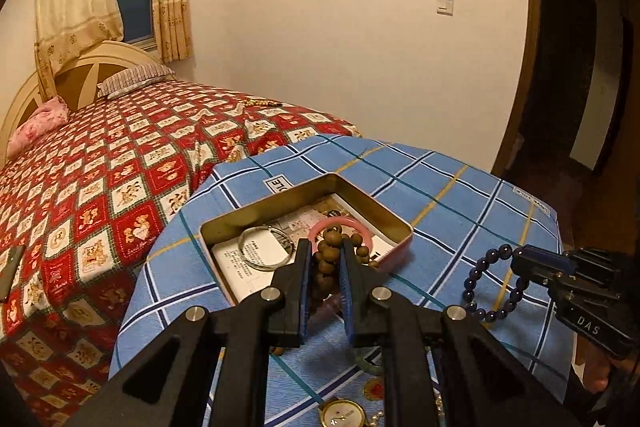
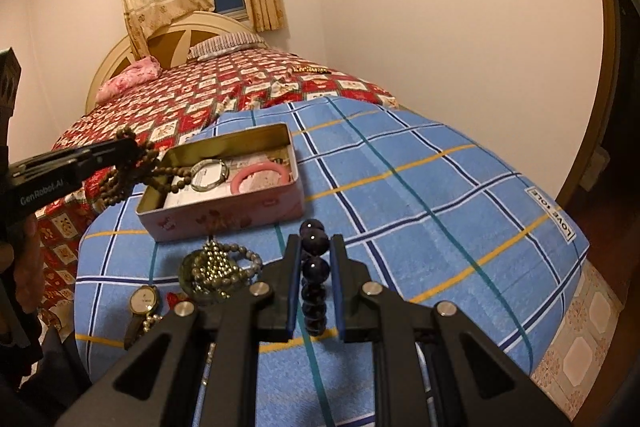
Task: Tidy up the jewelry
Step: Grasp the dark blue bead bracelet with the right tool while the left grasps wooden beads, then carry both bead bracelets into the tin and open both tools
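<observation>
Above the desk (image 2: 440, 187), draped in blue plaid cloth, the left gripper (image 1: 326, 267) pinches a strand of brown wooden beads (image 1: 326, 259) that dangles over the tin's near edge. At three o'clock from it, the right gripper (image 2: 314, 275) clamps a bracelet of glossy dark-purple beads (image 2: 314, 267), its loop hanging downward. Inside the pink tin (image 2: 224, 215) lie a silver bangle (image 2: 208, 175), a pink bangle (image 2: 260, 177) and printed paper (image 1: 256, 259).

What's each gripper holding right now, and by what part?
Left gripper: shut on the brown bead strand, pinched at a bunched section, the rest dangling over the tin. Right gripper: shut on the dark blue bead bracelet, gripped across the beads on one side.
</observation>
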### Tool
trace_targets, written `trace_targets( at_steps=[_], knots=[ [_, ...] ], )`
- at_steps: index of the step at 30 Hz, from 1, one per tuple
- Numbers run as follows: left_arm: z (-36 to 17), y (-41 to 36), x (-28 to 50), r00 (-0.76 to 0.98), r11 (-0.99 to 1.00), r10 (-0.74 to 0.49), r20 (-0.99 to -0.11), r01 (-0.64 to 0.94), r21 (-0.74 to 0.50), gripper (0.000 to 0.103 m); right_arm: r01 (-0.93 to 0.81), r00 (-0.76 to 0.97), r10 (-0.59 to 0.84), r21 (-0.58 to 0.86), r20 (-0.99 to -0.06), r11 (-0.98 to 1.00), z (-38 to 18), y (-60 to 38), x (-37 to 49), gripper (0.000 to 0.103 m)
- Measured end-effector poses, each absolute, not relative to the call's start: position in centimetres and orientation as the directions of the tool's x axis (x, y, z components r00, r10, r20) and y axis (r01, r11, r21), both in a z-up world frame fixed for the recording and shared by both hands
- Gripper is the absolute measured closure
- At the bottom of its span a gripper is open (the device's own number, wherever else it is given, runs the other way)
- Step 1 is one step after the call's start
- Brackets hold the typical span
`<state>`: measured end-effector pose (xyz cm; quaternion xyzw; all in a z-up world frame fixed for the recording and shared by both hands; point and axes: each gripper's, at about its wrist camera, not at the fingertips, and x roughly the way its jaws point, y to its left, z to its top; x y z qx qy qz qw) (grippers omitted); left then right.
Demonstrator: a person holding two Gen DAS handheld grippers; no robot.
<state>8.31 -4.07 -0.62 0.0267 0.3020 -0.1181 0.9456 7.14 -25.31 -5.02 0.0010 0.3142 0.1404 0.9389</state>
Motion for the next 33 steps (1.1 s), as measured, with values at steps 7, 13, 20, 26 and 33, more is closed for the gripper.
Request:
trace_targets(
  at_steps=[7, 13, 20, 26, 33],
  knots=[
    [-0.4, -2.7, 8.9, 0.799, 0.977, -0.186, -0.571, 0.213, -0.020, 0.090, -0.294, 0.771, 0.285, 0.078, -0.569, 0.953, -3.5, -24.3, 8.0, 0.087],
    [-0.4, -2.0, 9.2, 0.803, 0.980, -0.172, -0.570, 0.196, -0.020, 0.090, -0.318, 0.772, 0.299, 0.067, -0.561, 0.946, -2.8, -23.3, 8.9, 0.087],
    [-0.3, -1.4, 9.9, 0.807, 0.983, -0.156, -0.569, 0.181, -0.013, 0.090, -0.349, 0.767, 0.314, 0.047, -0.559, 0.936, -2.3, -21.7, 9.8, 0.087],
    [-0.4, -0.8, 10.5, 0.806, 0.985, -0.150, -0.572, 0.174, -0.014, 0.090, -0.373, 0.762, 0.327, 0.033, -0.559, 0.927, -1.9, -20.4, 10.7, 0.087],
    [-0.4, -0.2, 11.3, 0.807, 0.986, -0.143, -0.573, 0.166, -0.011, 0.090, -0.396, 0.752, 0.337, 0.021, -0.567, 0.918, -1.8, -18.9, 12.1, 0.087]
  ],
)
